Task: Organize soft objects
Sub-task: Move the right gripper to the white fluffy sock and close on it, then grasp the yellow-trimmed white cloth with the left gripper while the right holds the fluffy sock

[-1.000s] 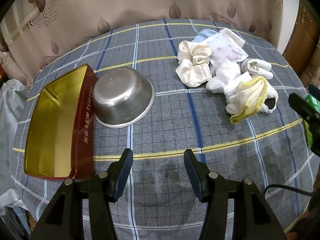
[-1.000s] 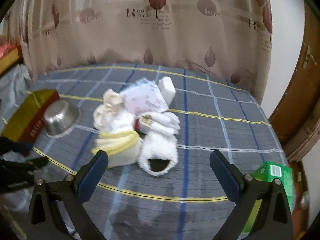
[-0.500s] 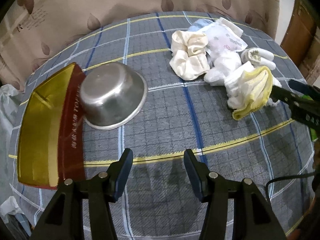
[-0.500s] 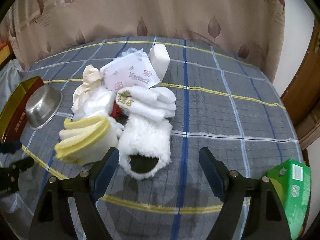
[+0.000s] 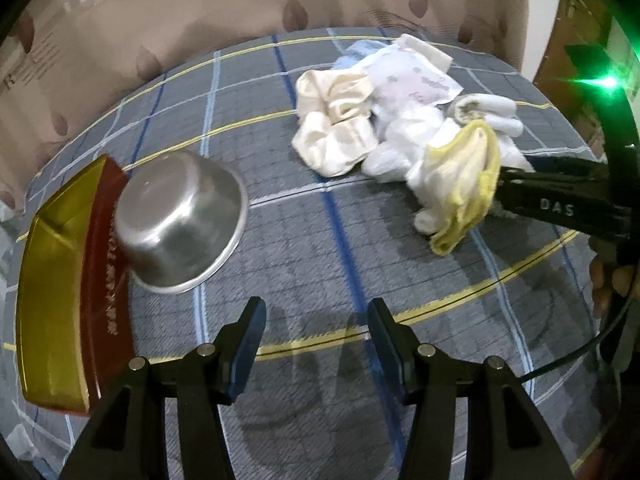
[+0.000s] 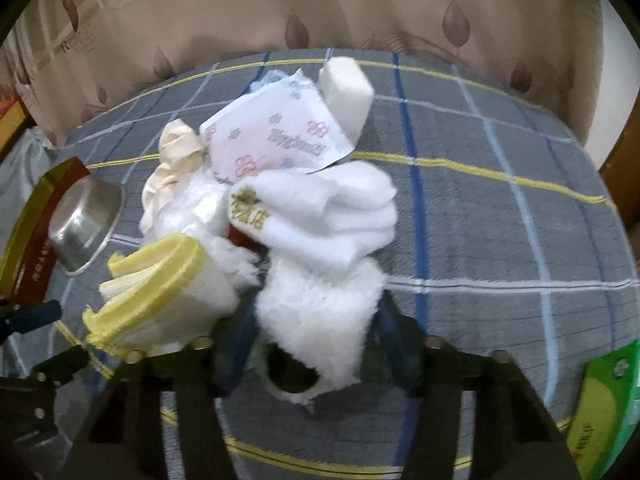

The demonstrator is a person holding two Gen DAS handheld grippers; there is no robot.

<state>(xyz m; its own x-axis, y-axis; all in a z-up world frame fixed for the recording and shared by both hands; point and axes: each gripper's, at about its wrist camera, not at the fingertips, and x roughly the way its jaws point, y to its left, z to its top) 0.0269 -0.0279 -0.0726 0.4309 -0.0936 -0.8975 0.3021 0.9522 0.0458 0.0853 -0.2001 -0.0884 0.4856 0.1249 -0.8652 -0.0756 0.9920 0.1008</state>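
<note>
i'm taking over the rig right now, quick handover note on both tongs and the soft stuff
Left tongs: open, empty, hovering over bare tablecloth near the upturned steel bowl.
Right tongs: closing around the fluffy white slipper; a firm grip cannot be confirmed.
Soft things are all in one heap: yellow-edged cloth, folded white towel, cream scrunchie, floral packet.
Done: nothing sorted yet.
Left: lift the slipper, then move every piece, possibly to the red-gold box.

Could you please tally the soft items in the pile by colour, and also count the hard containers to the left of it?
White: 3, fluffy slipper, folded towel, foam block.
Cream: 1, scrunchie.
Yellow-edged: 1, glove bundle.
Pink-patterned: 1, packet.
Containers: 2, steel bowl, red-gold tin.
Total: 8.
</note>
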